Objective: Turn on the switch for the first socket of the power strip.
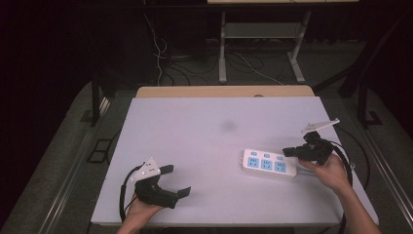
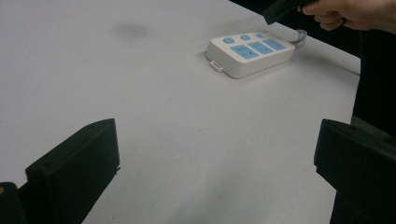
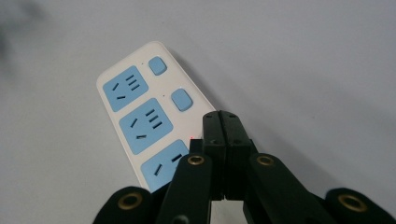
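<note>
Under the right hand-held gripper, jaws pressed together, lies the power strip.

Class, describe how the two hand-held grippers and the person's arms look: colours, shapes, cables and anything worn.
The left gripper is black, with two blocky, flat-faced jaws, a pale grey three-cornered plate on top and a black cable looping behind it. The right gripper is also black, carries a similar pale plate and trails a black cable; in its own view, brass-coloured screws dot its linkage arms. The forearms are bare, with no sleeves in sight.
</note>
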